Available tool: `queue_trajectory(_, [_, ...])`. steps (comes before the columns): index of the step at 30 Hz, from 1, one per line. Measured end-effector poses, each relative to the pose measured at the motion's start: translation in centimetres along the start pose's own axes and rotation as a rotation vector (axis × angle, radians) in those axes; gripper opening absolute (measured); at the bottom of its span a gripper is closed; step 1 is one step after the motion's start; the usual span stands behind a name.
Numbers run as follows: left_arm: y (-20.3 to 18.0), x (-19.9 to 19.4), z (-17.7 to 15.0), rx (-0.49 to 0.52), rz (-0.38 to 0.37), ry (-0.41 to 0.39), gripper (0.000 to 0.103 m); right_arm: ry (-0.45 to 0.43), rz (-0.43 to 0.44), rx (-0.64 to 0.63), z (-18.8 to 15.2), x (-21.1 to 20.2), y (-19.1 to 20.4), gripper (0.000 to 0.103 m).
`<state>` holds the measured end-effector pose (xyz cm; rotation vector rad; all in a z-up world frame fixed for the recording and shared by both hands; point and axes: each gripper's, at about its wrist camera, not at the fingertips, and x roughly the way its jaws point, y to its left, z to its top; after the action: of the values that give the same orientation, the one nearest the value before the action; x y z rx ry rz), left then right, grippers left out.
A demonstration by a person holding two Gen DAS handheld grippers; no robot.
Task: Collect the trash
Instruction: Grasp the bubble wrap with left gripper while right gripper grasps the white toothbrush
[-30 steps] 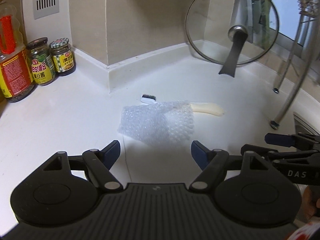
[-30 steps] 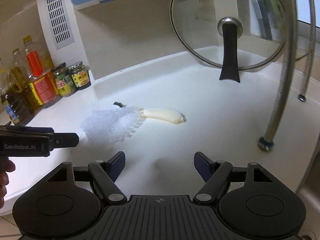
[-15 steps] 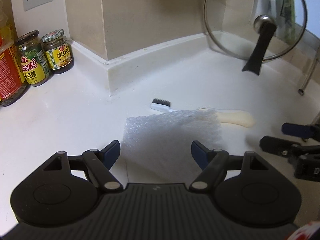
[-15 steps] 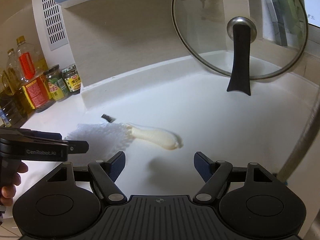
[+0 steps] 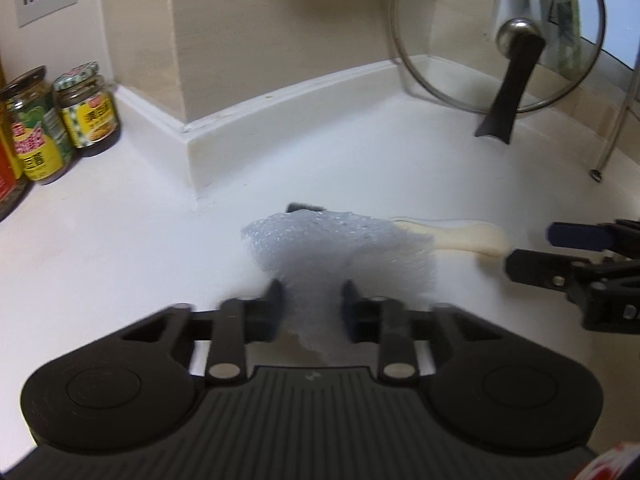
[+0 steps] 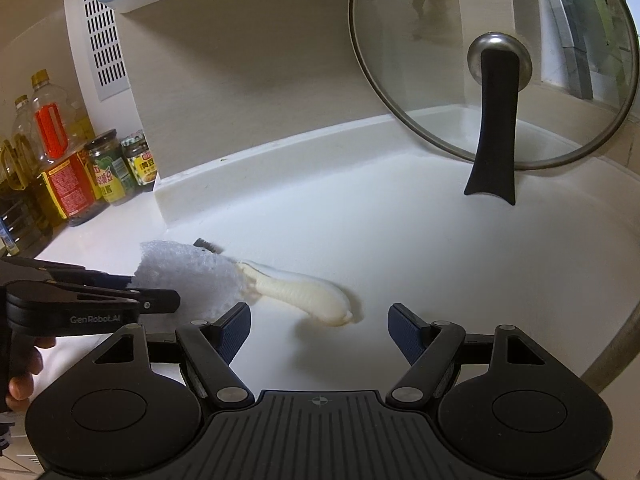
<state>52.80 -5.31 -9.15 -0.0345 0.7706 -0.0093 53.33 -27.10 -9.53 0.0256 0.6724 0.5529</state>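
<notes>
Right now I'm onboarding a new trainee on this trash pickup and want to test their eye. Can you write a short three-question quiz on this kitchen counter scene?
1. True or false: the crumpled clear bubble wrap sheet lies between the fingers of the left hand-held gripper.
2. What does the bubble wrap partly cover? A) a jar B) the cream-handled cleaning brush C) a spoon
3. Fill in: the round glass pot lid with black handle leans against the ____.

Key: 1 true; 2 B; 3 wall
</notes>
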Motion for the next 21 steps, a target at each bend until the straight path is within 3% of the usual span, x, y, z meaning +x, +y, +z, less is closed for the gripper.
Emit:
queue_trajectory(8, [0.0,-0.7,0.3,0.015,0.005,-0.028,0.015,-0.005,0.009,-0.014,0.3,0.5,0.3,0.075])
queue_trajectory(21, [3.5,-3.0,1.4,-0.068,0.104,-0.068,0.015,0.004,0.057,-0.141,1.4,4.1,1.3,0.075])
